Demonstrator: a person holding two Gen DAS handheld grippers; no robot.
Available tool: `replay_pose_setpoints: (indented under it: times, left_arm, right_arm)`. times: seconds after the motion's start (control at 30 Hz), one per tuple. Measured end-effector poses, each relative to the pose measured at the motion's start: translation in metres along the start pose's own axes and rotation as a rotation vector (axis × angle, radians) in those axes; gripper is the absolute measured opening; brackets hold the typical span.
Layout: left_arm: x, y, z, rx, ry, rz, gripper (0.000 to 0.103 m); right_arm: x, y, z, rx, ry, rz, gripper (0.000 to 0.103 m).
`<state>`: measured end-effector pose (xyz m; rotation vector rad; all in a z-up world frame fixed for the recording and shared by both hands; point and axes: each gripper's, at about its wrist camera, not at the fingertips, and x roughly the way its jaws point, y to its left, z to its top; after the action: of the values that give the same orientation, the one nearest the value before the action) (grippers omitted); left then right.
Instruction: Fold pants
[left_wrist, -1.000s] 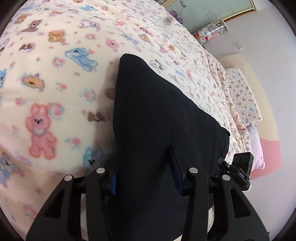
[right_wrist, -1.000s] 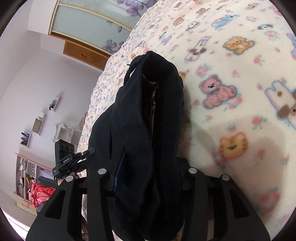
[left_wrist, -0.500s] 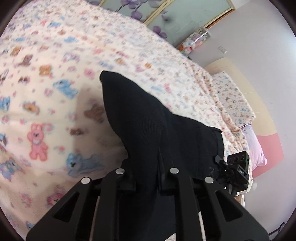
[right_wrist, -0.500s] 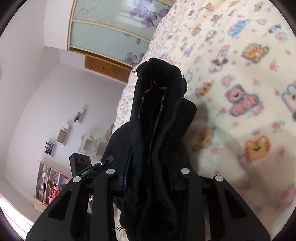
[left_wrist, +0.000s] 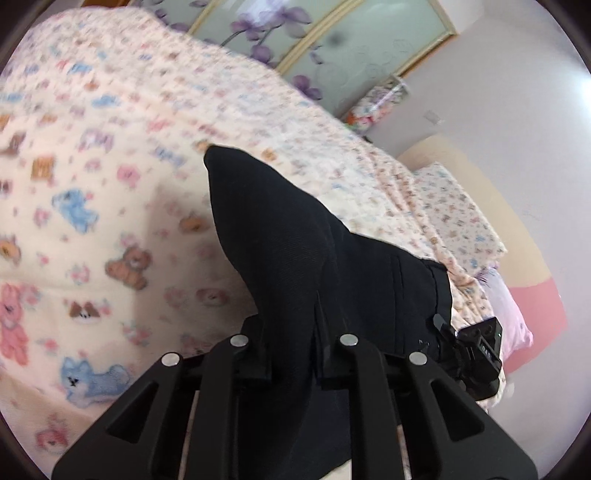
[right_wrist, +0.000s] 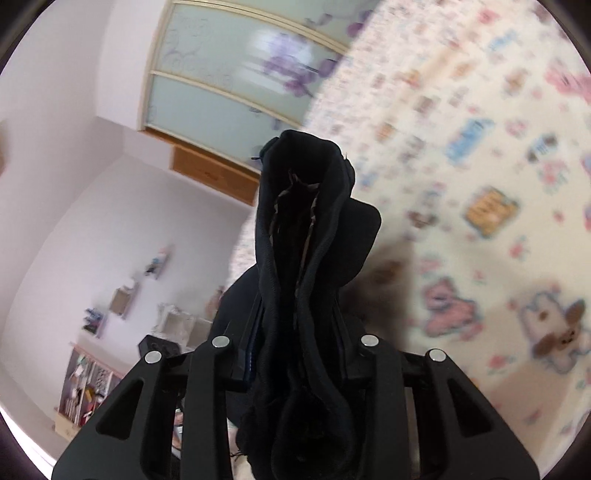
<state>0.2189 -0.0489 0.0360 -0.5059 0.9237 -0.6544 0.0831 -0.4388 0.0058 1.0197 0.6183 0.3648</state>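
Note:
The black pants (left_wrist: 295, 243) hang over a bed with a cream blanket (left_wrist: 96, 192) printed with cartoon animals. My left gripper (left_wrist: 291, 354) is shut on one end of the pants, whose cloth stretches away to a pointed corner. My right gripper (right_wrist: 295, 354) is shut on the bunched waistband end of the pants (right_wrist: 306, 236), lifted off the bed. The right gripper's body (left_wrist: 476, 350) shows at the far edge of the cloth in the left wrist view.
The blanket (right_wrist: 480, 184) fills the right of the right wrist view. A pink pillow (left_wrist: 506, 314) lies at the bed's head. A floral sliding wardrobe (right_wrist: 229, 77) and wall shelves (right_wrist: 122, 302) stand beyond the bed.
Both grippers have closed on the pants and lifted them off the blanket. The views now tilt up toward the wardrobe and walls.

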Motion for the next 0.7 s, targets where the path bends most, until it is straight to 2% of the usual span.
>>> replay_pose_setpoints:
  times: [0.07,0.17,0.23,0.27,0.3,0.37,0.47,0.53,0.6,0.63,0.7]
  left_arm:
    - [0.006,0.012,-0.001,-0.043,-0.001,0.005,0.017]
    - [0.010,0.029,-0.005,-0.102,-0.007,-0.019,0.023]
    - [0.009,0.031,-0.006,-0.106,-0.015,-0.004,0.031]
    - [0.008,0.032,-0.006,-0.112,-0.021,0.002,0.039]
    - [0.005,0.032,-0.006,-0.123,-0.032,0.010,0.052]
    - [-0.006,0.036,-0.007,-0.151,-0.067,0.045,0.068]
    - [-0.032,0.041,-0.005,-0.168,-0.133,0.103,0.075]
    - [-0.055,0.037,-0.007,-0.152,-0.193,0.145,0.080]
    - [-0.077,0.021,-0.013,-0.092,-0.259,0.135,0.081]
    - [-0.082,0.012,-0.016,-0.056,-0.278,0.125,0.081]
    - [-0.089,-0.016,-0.024,0.054,-0.309,0.081,0.093]
  right_arm:
    - [0.006,-0.010,0.001,0.030,-0.004,-0.049,0.033]
    - [0.007,-0.015,-0.002,0.062,-0.003,-0.059,0.034]
    - [0.007,-0.012,-0.004,0.047,-0.012,-0.102,0.044]
    - [0.006,-0.011,-0.006,0.041,-0.017,-0.126,0.050]
    - [0.006,-0.009,-0.007,0.036,-0.026,-0.147,0.056]
    - [0.000,-0.009,-0.007,0.041,-0.039,-0.159,0.061]
    - [-0.021,-0.009,-0.009,0.079,-0.113,-0.171,0.062]
    - [-0.040,-0.006,-0.010,0.100,-0.190,-0.177,0.062]
    - [-0.061,0.008,-0.015,0.067,-0.263,-0.142,0.062]
    - [-0.064,0.018,-0.018,0.036,-0.268,-0.107,0.062]
    - [-0.061,0.043,-0.025,-0.049,-0.219,-0.026,0.063]
